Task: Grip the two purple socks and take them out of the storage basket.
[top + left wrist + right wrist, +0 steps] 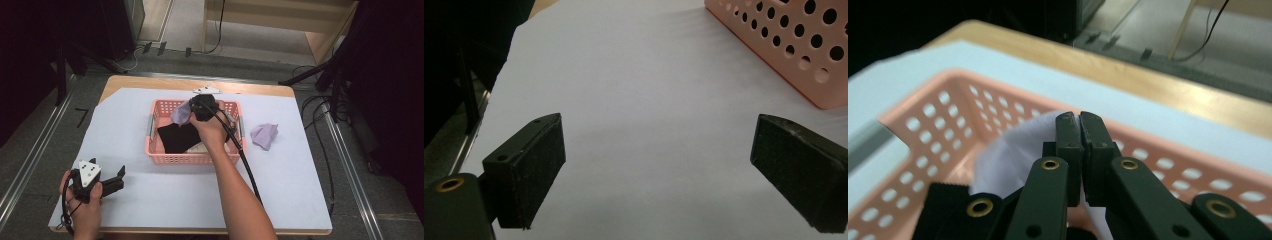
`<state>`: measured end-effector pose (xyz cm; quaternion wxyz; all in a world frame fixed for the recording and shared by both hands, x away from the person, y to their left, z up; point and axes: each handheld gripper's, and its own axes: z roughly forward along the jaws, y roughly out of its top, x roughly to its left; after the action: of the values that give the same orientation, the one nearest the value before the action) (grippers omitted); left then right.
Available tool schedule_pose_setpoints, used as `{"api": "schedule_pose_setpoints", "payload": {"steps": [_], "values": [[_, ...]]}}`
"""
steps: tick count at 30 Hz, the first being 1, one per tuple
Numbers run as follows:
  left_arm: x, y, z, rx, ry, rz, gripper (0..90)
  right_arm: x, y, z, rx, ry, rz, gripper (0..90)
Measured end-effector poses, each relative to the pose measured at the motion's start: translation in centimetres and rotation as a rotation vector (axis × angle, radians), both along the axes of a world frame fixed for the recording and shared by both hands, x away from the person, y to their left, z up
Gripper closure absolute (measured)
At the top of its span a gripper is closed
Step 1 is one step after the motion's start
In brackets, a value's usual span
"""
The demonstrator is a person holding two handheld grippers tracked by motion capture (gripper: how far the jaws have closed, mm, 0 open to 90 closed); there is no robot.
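The table's white cover fills the middle of the high view, with a strip of bare wood along its top edge and dark floor and metal rails to either side. A pink perforated basket sits just above the centre of the frame; wide bare cover lies below it and to both sides.

The right gripper hangs over the basket's upper rim. In the right gripper view its jaws are pressed together at mid-frame, pinching a lilac cloth that spills out to their left and below, in front of the basket's far wall. In the high view the same cloth droops from the gripper's left side above a black cloth lying in the basket. A second lilac cloth lies on the cover at the right of the basket, well apart from it.

The left gripper rests at the lower left of the frame, jaws spread wide over bare cover, the basket's corner at the upper right of its own view.
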<state>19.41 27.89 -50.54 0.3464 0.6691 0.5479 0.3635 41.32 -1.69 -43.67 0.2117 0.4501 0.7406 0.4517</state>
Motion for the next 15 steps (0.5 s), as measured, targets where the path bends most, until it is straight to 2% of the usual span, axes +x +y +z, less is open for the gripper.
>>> {"api": "schedule_pose_setpoints", "payload": {"steps": [7,11,15], "values": [[-0.1,0.1,0.0,0.000,-0.001,-0.005,8.3,-1.4,-1.2,2.6,0.045,-0.106,-0.015,88.6],[-0.1,0.2,0.1,-0.011,0.003,-0.007,8.2,-2.1,-2.0,3.2,0.067,-0.157,-0.027,88.7],[-0.1,0.2,0.1,-0.014,-0.005,-0.002,8.2,-2.5,-3.1,3.6,0.107,-0.184,-0.054,88.7]]}}
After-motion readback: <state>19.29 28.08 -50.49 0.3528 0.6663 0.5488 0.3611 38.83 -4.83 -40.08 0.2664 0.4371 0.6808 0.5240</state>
